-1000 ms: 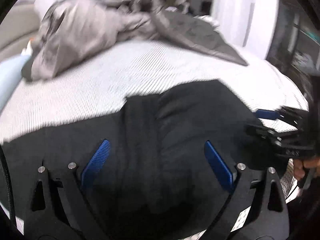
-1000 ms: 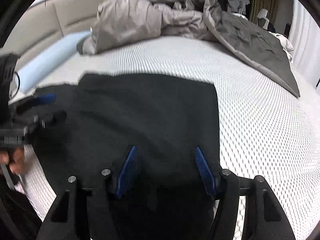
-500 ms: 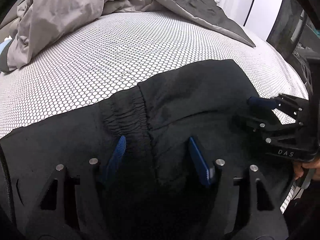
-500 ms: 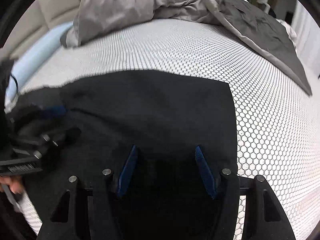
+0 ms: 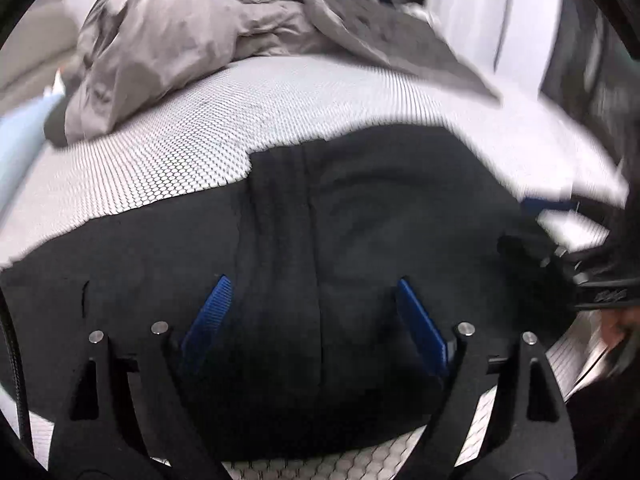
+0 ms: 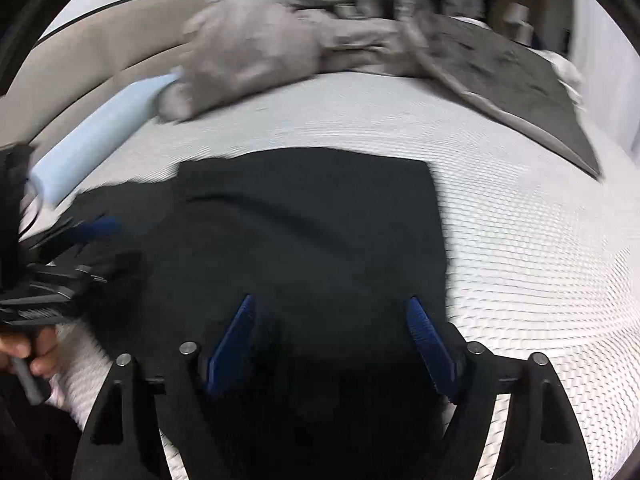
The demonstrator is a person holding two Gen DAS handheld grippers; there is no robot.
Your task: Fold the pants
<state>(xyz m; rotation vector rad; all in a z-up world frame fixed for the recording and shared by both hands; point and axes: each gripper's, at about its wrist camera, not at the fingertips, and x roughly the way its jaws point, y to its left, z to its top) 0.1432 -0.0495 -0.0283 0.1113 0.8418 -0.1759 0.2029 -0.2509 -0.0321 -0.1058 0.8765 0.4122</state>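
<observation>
Black pants [image 5: 380, 208] lie folded flat on the white honeycomb-patterned bed [image 5: 192, 152], the elastic waistband running up the middle of the left wrist view. My left gripper [image 5: 313, 280] hovers over the waistband fold. Its jaws are opening, with cloth below the blue pads [image 5: 212, 308] and none pinched. In the right wrist view the pants [image 6: 312, 208] show a straight right edge. My right gripper [image 6: 330, 299] is over their near part, jaws opening, with nothing gripped. Each gripper shows at the edge of the other's view: the right gripper [image 5: 560, 264] and the left gripper [image 6: 80, 248].
A crumpled grey duvet [image 5: 192, 40] is heaped at the far side of the bed, its dark flap [image 6: 520, 80] spread to the right. A light blue pillow [image 6: 100, 136] lies at the far left by a beige headboard [image 6: 80, 64]. A hand [image 6: 32, 352] holds the left gripper's handle.
Both pairs of jaws stand wider than half a second ago. Both cameras have pulled back and up from the pants, so more of the bed and duvet shows. The pants lie as before.
</observation>
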